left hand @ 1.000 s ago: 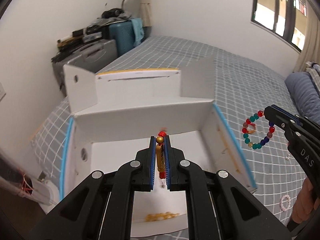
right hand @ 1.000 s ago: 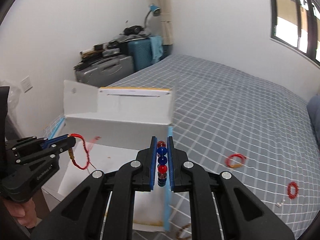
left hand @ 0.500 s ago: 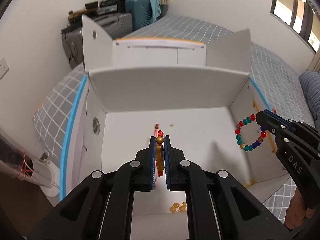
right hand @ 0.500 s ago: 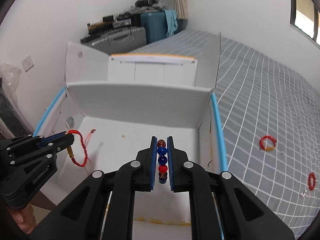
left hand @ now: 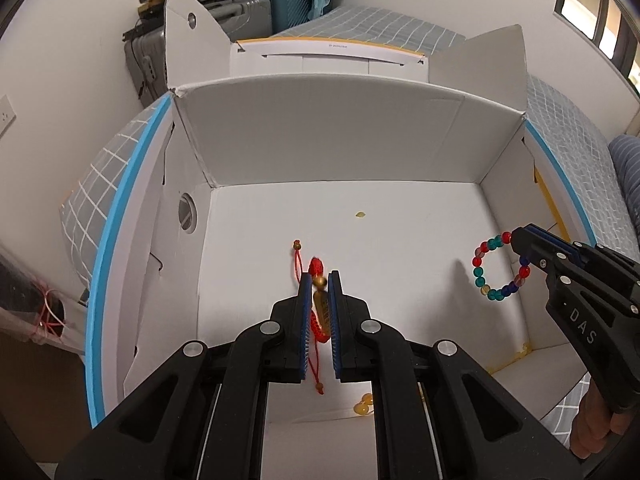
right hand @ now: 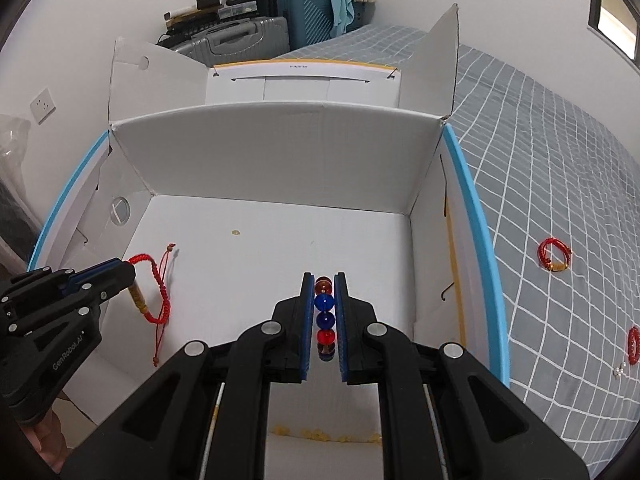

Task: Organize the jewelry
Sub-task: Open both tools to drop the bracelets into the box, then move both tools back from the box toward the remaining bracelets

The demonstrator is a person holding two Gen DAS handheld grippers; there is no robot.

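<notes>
A red cord bracelet (left hand: 316,312) is clamped in the left claw (left hand: 320,280) at lower centre, inside the white box (left hand: 320,152). A bead bracelet (right hand: 324,320) is pinched tight in the right claw (right hand: 323,280), over the box floor.

A teal suitcase (right hand: 308,16) and a grey suitcase (right hand: 240,38) stand against the wall beyond the checked bed (right hand: 560,152).

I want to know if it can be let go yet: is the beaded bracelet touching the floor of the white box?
Cannot tell. In the left wrist view the beaded bracelet hangs from the right hand-held gripper above the white box, but no clear gap shows.
</notes>
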